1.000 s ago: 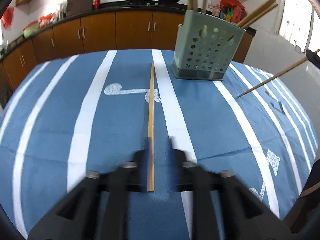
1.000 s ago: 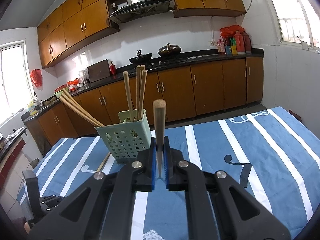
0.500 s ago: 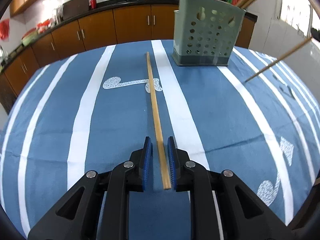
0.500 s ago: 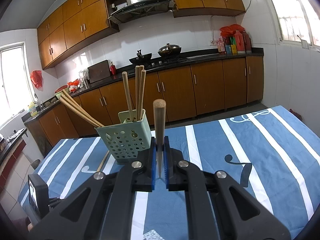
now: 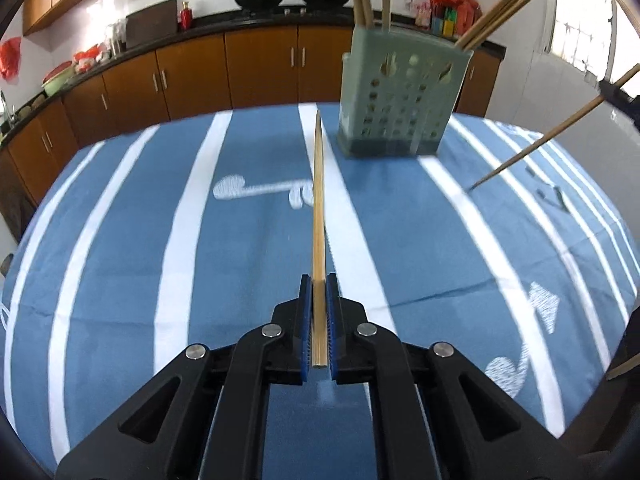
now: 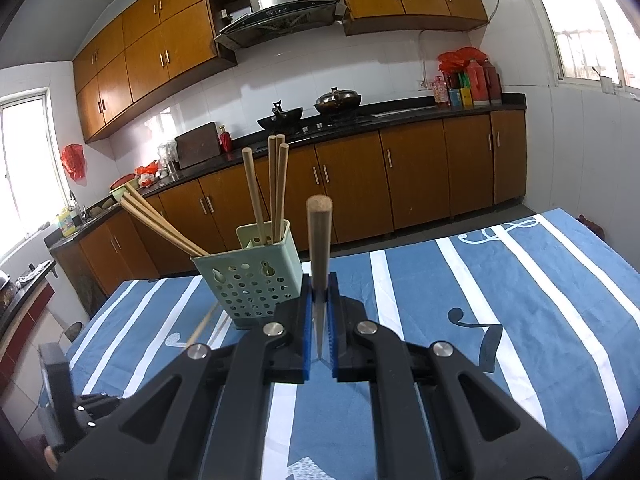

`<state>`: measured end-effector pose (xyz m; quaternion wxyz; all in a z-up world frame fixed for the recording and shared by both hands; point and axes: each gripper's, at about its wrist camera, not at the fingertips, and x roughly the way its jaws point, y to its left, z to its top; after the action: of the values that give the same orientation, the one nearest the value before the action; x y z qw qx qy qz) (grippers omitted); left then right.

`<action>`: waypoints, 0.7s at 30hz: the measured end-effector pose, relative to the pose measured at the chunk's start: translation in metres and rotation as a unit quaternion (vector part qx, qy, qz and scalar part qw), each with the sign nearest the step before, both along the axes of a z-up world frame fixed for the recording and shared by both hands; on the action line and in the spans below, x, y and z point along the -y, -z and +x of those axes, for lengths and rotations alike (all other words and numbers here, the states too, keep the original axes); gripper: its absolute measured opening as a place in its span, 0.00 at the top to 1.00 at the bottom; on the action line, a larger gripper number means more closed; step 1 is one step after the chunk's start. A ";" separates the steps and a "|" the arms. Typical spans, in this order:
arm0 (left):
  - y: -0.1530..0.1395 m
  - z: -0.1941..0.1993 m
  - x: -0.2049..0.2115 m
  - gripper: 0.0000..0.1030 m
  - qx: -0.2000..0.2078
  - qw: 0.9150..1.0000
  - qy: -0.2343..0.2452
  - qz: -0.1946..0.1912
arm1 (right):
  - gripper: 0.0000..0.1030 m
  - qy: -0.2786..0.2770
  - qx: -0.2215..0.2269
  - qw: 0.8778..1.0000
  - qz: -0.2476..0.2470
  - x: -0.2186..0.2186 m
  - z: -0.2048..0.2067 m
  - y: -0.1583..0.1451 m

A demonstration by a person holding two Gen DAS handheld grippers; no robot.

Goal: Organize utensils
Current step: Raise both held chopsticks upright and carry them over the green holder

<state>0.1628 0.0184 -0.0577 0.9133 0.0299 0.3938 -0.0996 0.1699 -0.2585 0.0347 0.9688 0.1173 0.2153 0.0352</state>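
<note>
One chopstick (image 5: 319, 216) was clamped in each gripper (image 5: 319, 330); the holder (image 5: 402, 98) at one o'clock could be tipped by a skewed tip.

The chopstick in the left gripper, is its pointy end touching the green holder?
Apart. In the left wrist view the chopstick pinched in the left gripper ends left of the green holder, with blue tablecloth showing between tip and holder.

Wooden cabinets (image 6: 412, 184), white tiled wall (image 6: 360, 68), bright windows (image 6: 592, 28)
</note>
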 end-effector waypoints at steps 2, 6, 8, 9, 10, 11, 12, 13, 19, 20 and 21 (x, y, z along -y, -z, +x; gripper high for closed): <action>-0.009 -0.002 -0.001 0.93 0.009 1.000 0.002 -0.009 | 0.92 -0.001 0.000 1.000 -0.001 0.000 0.000 0.000; -0.020 -0.002 0.002 0.93 0.022 1.000 0.007 -0.009 | 0.92 -0.002 0.000 1.000 -0.001 0.000 0.000 0.001; -0.017 0.000 0.002 0.93 0.017 1.000 0.011 -0.005 | 0.92 -0.002 0.000 1.000 0.000 0.000 0.000 0.001; -0.015 0.000 0.002 0.93 0.014 1.000 0.011 -0.002 | 0.92 -0.002 0.000 1.000 0.000 0.000 0.000 0.001; -0.011 0.002 0.002 0.93 0.008 1.000 0.010 0.002 | 0.92 -0.002 0.000 1.000 0.000 -0.001 -0.001 0.001; -0.008 0.002 0.001 0.93 0.004 1.000 0.009 0.002 | 0.92 -0.002 0.000 1.000 0.000 0.000 -0.001 0.001; -0.006 0.003 0.000 0.93 0.000 1.000 0.006 0.000 | 0.92 -0.002 0.000 1.000 0.000 -0.001 -0.001 0.001; -0.007 0.001 -0.002 0.93 0.000 1.000 0.003 -0.002 | 0.92 -0.002 0.000 1.000 0.000 -0.001 -0.001 0.001; -0.030 -0.006 -0.008 0.93 0.036 0.999 -0.007 -0.010 | 0.92 0.000 0.000 1.000 0.002 -0.001 -0.001 0.002; -0.034 -0.006 -0.008 0.93 0.042 0.999 -0.009 -0.012 | 0.92 0.000 0.000 1.000 0.002 -0.002 -0.001 0.002; -0.039 -0.007 -0.009 0.93 0.048 0.999 -0.010 -0.015 | 0.92 0.000 0.000 1.000 0.002 -0.001 -0.001 0.002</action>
<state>0.1555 0.0278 -0.0191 0.9325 0.0175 0.3481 -0.0947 0.1694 -0.2572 0.0326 0.9687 0.1190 0.2151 0.0360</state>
